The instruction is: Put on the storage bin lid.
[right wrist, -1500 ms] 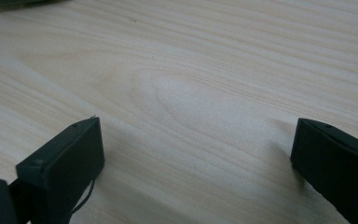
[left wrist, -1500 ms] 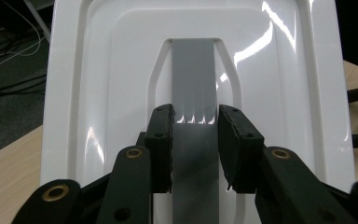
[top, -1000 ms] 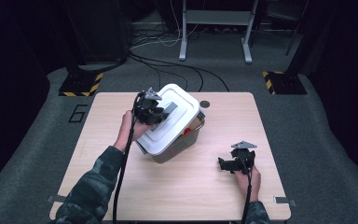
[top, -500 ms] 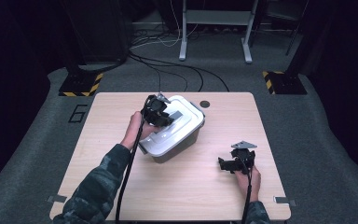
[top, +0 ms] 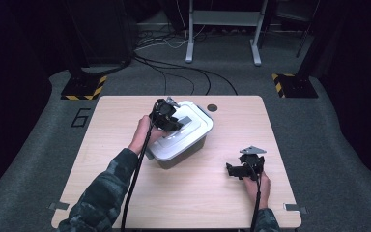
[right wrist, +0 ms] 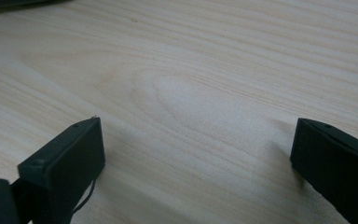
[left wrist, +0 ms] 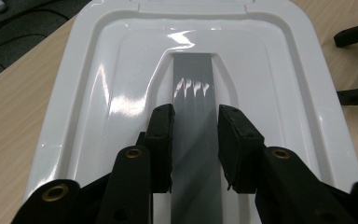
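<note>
**The colours I see**

My left gripper (left wrist: 194, 140) is black. The box lid (left wrist: 121, 93) is shiny white with a grey handle strip (left wrist: 193, 84). The table (right wrist: 191, 70) is light wood with wavy lines. My sleeve (top: 101, 193) is green camouflage.

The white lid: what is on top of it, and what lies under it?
On the white lid, a grey handle sits between the left gripper pads. Under it is the grey box; contents are hidden.

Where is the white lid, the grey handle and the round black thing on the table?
lid (left wrist: 98, 98), left gripper view, its glossy top left of the handle
handle (left wrist: 193, 107), left gripper view, its grey strip ahead of the tool's jaws
black thing (top: 212, 108), high view, its middle
</note>
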The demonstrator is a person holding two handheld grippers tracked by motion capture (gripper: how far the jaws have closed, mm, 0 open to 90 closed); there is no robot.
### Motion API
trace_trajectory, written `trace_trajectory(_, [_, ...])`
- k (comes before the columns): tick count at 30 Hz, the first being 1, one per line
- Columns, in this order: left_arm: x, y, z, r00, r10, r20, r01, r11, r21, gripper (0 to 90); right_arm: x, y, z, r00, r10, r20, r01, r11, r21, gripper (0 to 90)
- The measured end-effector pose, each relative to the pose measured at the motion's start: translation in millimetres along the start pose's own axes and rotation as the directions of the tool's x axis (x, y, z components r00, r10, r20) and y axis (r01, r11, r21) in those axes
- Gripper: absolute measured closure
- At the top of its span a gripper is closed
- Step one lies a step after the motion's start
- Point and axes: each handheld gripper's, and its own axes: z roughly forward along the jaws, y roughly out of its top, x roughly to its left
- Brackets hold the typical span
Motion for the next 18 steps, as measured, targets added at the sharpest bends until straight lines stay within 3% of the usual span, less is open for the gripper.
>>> trace_trajectory(4, [3.5,-1.2,3.2,1.0,-0.005,0.003,0.005,0.9998,0.018,66.2,0.1,0.0,-0.1,1.0,0.0,0.002,0.0,1.0,0.001,1.9])
trace_trajectory(12, [5.9,-5.0,3.5,0.9995,-0.028,0.017,0.028,0.9996,-0.005,66.0,0.1,0.0,-0.1,1.0,0.0,0.002,0.0,1.0,0.001,1.9])
trace_trajectory(18, [3.7,-6.6,3.2,0.9993,-0.038,-0.001,0.038,0.9991,-0.017,65.0,0.0,0.0,-0.1,1.0,0.0,0.002,0.0,1.0,0.001,1.9])
